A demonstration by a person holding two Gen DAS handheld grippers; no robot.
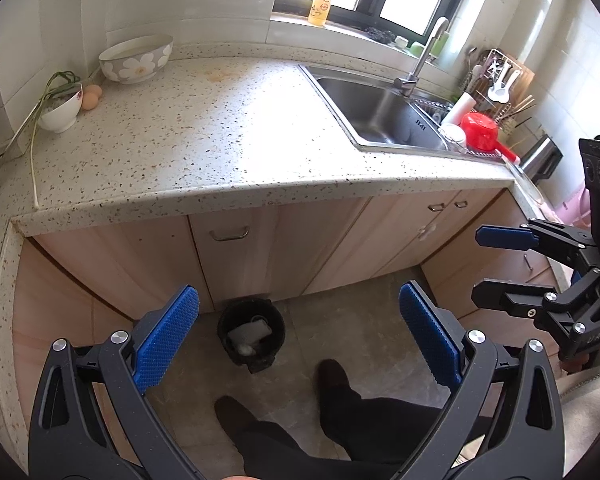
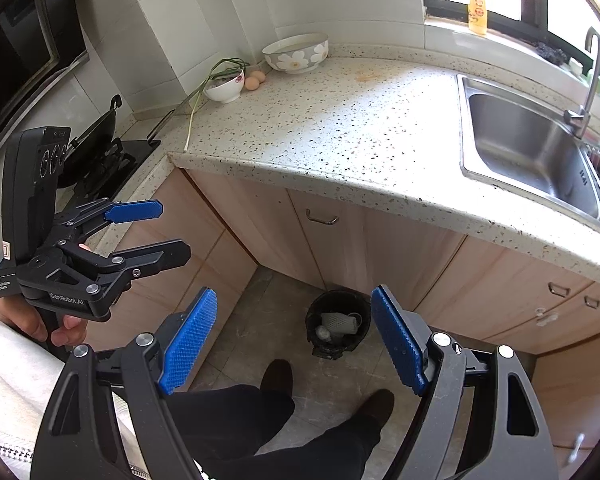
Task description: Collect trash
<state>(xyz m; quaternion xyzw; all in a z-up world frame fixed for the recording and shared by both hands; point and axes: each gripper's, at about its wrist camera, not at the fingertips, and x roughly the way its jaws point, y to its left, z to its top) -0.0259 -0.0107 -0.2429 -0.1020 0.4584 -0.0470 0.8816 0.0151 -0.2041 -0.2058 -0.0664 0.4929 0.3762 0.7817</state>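
Note:
A small black trash bin (image 1: pixel 251 334) stands on the floor against the cabinets, with white trash (image 1: pixel 249 331) inside; it also shows in the right wrist view (image 2: pixel 337 323). My left gripper (image 1: pixel 298 338) is open and empty, held above the floor in front of the bin. My right gripper (image 2: pixel 294 338) is open and empty at about the same height. Each gripper shows in the other's view, the right one (image 1: pixel 482 268) at the right edge, the left one (image 2: pixel 172 232) at the left.
A speckled countertop (image 1: pixel 220 140) runs ahead with a flowered bowl (image 1: pixel 136 58), a smaller bowl with green stalks (image 1: pixel 62 106) and eggs (image 1: pixel 92 96). A steel sink (image 1: pixel 384 114) and dish rack with a red ladle (image 1: pixel 480 130) lie right. A stove with wok (image 2: pixel 96 144) is left. The person's feet (image 1: pixel 332 376) stand below.

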